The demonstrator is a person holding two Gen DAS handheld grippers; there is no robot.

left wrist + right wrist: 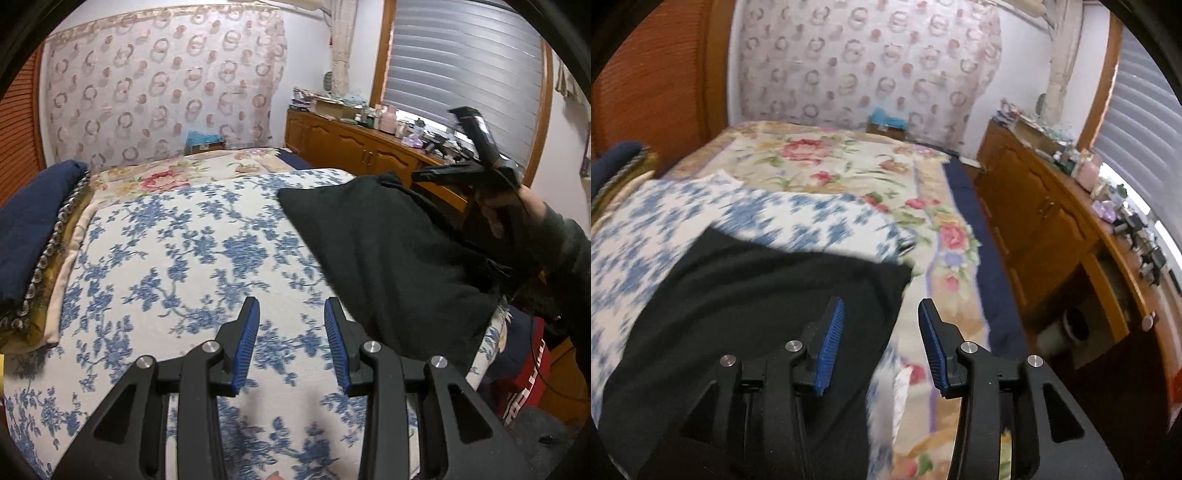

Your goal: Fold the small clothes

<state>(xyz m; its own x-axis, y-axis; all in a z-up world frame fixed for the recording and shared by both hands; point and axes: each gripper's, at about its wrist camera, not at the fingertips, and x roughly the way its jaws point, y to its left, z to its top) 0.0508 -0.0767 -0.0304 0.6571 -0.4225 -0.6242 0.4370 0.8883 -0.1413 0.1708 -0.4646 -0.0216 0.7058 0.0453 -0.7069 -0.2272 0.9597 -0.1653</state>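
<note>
Ahead and to the right of the left tool (291, 343), the dark garment (388, 258) lies flat on the blue-flowered cover (166, 258) of the bed, one corner pointing away toward the far side and its near edge running off toward the bed's right border. Seen from the right wrist, the same cloth spreads under and to the left of the right tool (881, 341), with its right-hand edge passing just below the gap between the fingers.

The step in hand looks like taking hold of the garment for a fold. To do it well, each tool should come down on an edge or corner — not the middle of the panel — and pinch only the dark cloth, leaving the bed cover beneath it alone, since the two lie pressed together and a deep bite could lift both. The grips should sit level with each other so the fold line comes out straight.

Both tools stand with their fingers apart, moderately wide, and hold nothing. The left one hovers over bare flowered cover, not touching the garment. The right one is above the cloth's edge; whether its left finger (831, 343) brushes the fabric I cannot tell — the picture is blurred there.

Beyond the bed, a wooden cabinet (1034, 206) runs along the right wall.
</note>
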